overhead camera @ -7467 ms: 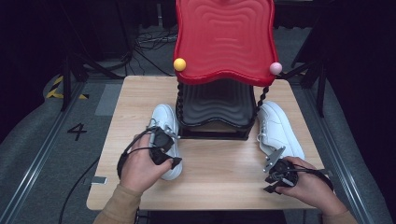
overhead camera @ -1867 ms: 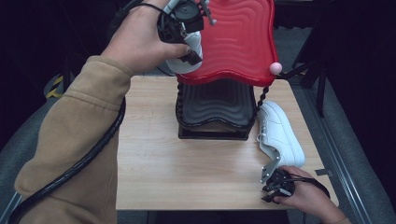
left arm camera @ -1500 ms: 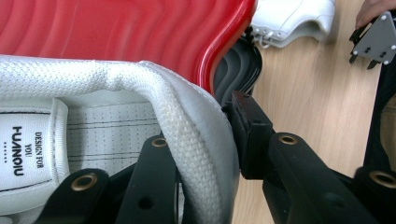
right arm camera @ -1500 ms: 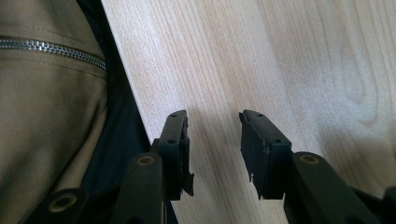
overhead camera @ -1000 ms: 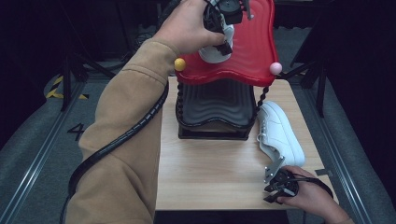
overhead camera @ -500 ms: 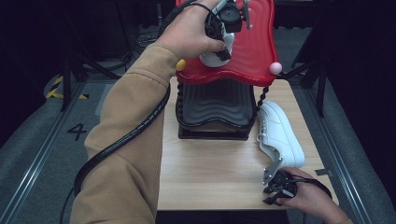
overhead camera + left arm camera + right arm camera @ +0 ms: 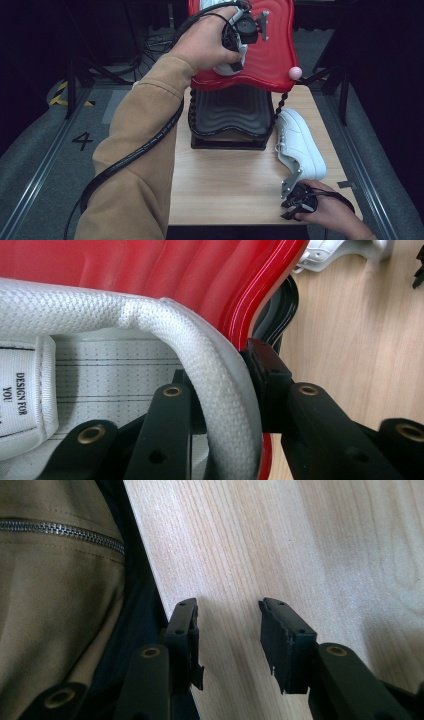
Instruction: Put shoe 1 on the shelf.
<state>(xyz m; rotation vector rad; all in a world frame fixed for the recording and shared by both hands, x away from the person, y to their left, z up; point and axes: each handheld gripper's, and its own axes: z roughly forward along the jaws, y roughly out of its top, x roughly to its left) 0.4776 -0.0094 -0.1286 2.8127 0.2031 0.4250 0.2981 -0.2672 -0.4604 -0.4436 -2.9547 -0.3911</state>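
Left gripper [image 7: 222,390] pinches padded collar of white shoe [image 7: 150,320] on red shelf [image 7: 272,55]; right gripper [image 7: 227,640] jaws spread, just opening, nothing between, over table [image 7: 280,545]

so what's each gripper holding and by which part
The left gripper clamps a white sneaker by its padded collar rim, one jaw inside, one outside. The right gripper holds nothing.
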